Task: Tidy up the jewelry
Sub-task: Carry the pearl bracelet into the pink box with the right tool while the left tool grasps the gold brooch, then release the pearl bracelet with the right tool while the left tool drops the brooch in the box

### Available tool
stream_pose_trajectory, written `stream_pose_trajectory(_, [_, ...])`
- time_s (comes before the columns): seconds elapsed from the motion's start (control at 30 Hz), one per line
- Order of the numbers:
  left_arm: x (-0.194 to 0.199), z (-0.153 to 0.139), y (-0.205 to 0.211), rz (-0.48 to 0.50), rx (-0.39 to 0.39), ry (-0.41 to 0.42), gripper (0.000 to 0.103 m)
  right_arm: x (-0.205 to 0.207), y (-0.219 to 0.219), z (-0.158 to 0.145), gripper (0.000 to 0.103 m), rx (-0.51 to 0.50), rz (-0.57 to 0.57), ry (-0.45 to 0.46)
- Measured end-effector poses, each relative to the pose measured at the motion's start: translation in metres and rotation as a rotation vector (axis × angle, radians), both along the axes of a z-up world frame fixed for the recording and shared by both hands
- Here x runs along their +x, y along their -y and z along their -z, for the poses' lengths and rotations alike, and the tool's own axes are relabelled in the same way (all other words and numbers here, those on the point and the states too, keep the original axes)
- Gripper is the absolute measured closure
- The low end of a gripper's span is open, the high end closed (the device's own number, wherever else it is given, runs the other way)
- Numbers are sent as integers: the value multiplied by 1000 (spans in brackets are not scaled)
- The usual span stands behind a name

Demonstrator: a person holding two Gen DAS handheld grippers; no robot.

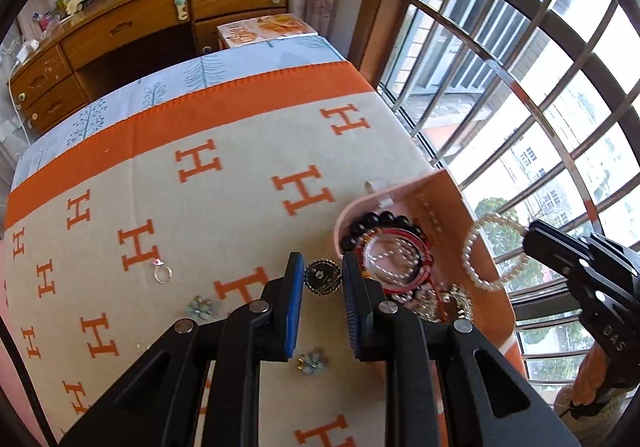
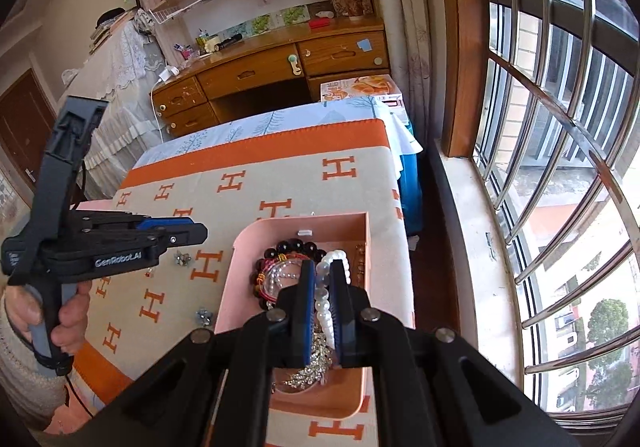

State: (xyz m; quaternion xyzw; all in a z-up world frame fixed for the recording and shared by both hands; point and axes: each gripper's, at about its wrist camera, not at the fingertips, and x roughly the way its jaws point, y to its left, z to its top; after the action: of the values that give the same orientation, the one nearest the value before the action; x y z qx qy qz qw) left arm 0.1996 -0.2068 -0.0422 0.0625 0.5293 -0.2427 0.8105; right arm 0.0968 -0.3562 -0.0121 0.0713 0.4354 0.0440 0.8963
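Observation:
A pink tray (image 1: 448, 203) (image 2: 256, 243) sits on the H-patterned blanket and holds a black bead bracelet (image 1: 380, 221) (image 2: 298, 246), red cord bracelets (image 1: 400, 279) and sparkly pieces (image 2: 314, 361). My right gripper (image 2: 322, 279) is shut on a white pearl bracelet (image 2: 324, 303) and holds it above the tray; the bracelet hangs from it in the left wrist view (image 1: 480, 283). My left gripper (image 1: 322, 275) is open just left of the tray, its jaws around a dark round brooch (image 1: 322, 277) on the blanket.
On the blanket lie a silver ring (image 1: 163, 273) and two pale flower earrings (image 1: 200, 307) (image 1: 312, 363). A barred window is on the right, a wooden desk (image 1: 140, 23) at the back, and a box (image 1: 264, 29) past the table's far edge.

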Motion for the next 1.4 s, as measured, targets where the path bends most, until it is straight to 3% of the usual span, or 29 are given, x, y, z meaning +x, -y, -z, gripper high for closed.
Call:
stream_pose_trajectory(0.1, [-14, 7, 15, 39, -9, -31, 86, 4, -3, 10, 95, 6, -8, -35])
stream_pose_trajectory(0.33, [-27, 23, 36, 73, 2, -60, 85, 5, -1, 21, 91, 144, -20, -72])
stream_pose_trajectory(0.57, [-32, 25, 37, 66, 11, -47, 85, -3, -4, 20, 91, 147, -19, -64])
stream_pose_trajectory(0.7, [-38, 24, 32, 42, 3, -28, 71, -10, -6, 17, 91, 131, -20, -43])
stream_pose_trajectory(0.8, [-48, 17, 23, 17, -27, 2, 39, -13, -10, 18, 91, 113, -23, -47])
stream_pose_trajectory(0.83, [-51, 14, 18, 8, -33, 23, 36, -14, -13, 19, 91, 108, -24, -53])
stream_pose_trajectory(1.07, [-68, -11, -16, -53, -57, 118, 35, -20, -32, 19, 91, 82, -42, -69])
stream_pose_trajectory(1.13, [-73, -17, -27, -74, -55, 146, 28, -23, -36, 17, 91, 83, -42, -63])
stream_pose_trajectory(1.4, [-93, -36, -73, -170, -26, 265, 20, -34, -61, 6, 91, 71, -72, -46])
